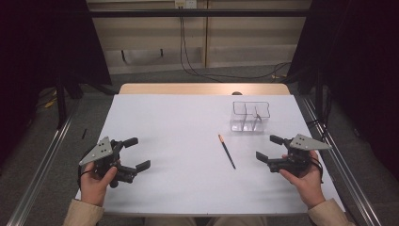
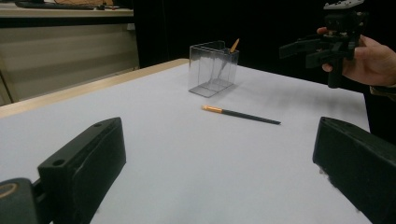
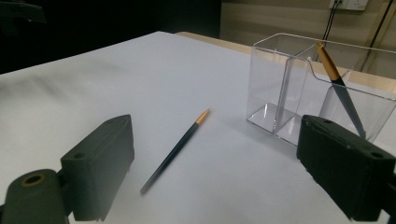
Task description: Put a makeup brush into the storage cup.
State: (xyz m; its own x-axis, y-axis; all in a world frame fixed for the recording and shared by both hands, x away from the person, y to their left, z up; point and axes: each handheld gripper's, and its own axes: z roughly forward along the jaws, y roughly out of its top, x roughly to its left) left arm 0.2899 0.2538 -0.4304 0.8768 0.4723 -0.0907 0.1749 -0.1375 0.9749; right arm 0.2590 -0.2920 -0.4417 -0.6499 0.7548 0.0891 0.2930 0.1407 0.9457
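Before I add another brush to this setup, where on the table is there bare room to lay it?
The wide white stretch between the left gripper and the loose brush is bare. Crowded: the right side, with the clear holder, a brush standing in it, and the right gripper.

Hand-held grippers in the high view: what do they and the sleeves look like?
Both are black two-jaw units. The left hand-held gripper and the right hand-held gripper each carry a grey three-cornered plate with small holes on top. The jaws are blocky and matte. The beige sleeve cuffs show at the bottom edge.
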